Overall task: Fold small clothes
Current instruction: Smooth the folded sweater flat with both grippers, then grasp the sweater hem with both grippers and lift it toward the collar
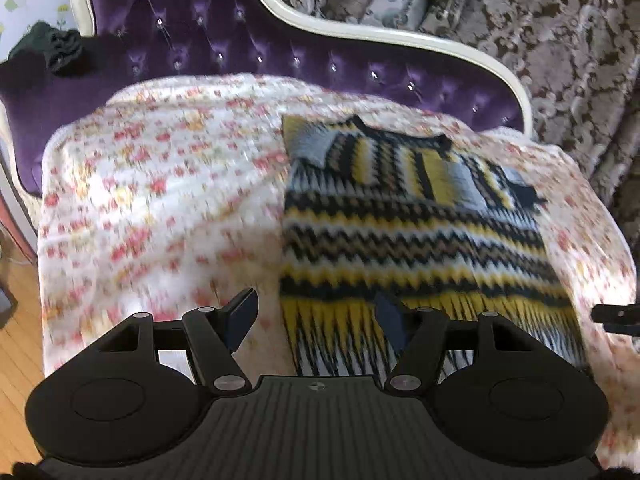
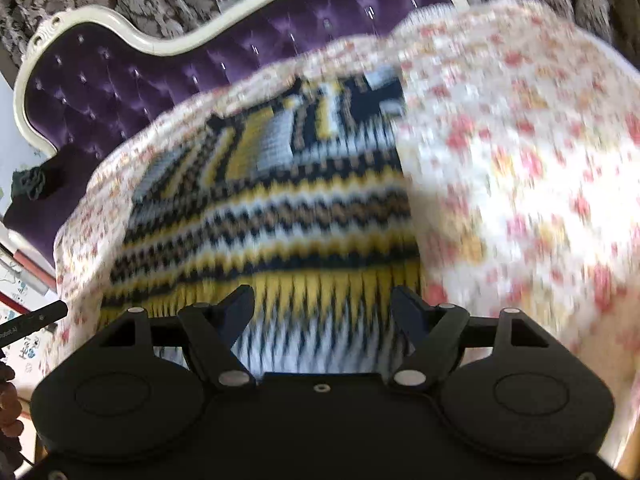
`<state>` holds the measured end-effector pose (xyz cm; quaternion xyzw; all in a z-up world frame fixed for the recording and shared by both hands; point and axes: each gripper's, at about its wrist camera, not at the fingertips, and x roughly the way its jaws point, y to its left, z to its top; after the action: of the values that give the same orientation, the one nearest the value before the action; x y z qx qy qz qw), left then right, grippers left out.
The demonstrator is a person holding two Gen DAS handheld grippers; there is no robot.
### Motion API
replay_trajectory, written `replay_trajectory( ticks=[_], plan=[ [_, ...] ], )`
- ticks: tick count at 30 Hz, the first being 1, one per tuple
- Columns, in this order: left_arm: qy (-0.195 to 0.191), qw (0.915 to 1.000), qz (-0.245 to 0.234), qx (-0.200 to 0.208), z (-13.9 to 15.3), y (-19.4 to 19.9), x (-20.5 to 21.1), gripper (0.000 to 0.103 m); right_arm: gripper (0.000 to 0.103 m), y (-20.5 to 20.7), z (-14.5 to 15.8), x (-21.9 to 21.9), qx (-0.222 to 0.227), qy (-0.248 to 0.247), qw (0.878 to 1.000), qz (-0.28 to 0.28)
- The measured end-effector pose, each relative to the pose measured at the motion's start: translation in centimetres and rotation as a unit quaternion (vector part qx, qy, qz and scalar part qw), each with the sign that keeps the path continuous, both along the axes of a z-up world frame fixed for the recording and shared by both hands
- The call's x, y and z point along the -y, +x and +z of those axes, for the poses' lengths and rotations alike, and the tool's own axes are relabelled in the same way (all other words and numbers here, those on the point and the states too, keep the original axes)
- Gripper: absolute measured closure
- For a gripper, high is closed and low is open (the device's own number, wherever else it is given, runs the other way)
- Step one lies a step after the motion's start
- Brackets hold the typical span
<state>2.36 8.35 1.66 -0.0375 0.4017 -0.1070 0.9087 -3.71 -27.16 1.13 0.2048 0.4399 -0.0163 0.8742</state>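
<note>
Nearest, the left gripper hangs over the near left corner of the yellow, black and grey zigzag-knit sweater, jaws apart and empty; the right gripper, equally spread and holding nothing, tilts down over its hem. The knit looks soft, light and floppy, so pinching the two hem corners seems best. It lies flat, partly folded, on the floral-print blanket covering the purple tufted sofa.

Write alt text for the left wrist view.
A yellow, black and grey zigzag knitted sweater lies flat on a floral blanket covering a purple tufted sofa. The open left gripper hovers at its hem, holding nothing.
</note>
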Motion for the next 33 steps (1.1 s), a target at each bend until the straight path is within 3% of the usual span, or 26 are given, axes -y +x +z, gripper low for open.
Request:
replay_trajectory(
  ticks=[12,15,25,33],
  plan=[
    [0.005,0.9975,-0.048,-0.051,-3.7,-4.6,1.6,0.040,0.019,-2.5,-3.0,-0.2,-0.078,0.032,0.996,0.009],
    [0.020,0.9971,-0.060,-0.042,-4.0,-5.5,1.8,0.040,0.019,-2.6,-3.6,-0.2,-0.091,0.048,0.995,0.016],
    [0.022,0.9961,-0.074,-0.042,-4.1,-5.8,2.7,0.040,0.012,-2.4,-4.1,-1.5,-0.078,0.057,0.994,0.043],
    [-0.010,0.9940,-0.088,-0.064,-4.3,-5.2,3.1,0.041,0.013,-2.9,-4.1,-1.5,-0.061,0.072,0.995,0.044]
  ],
)
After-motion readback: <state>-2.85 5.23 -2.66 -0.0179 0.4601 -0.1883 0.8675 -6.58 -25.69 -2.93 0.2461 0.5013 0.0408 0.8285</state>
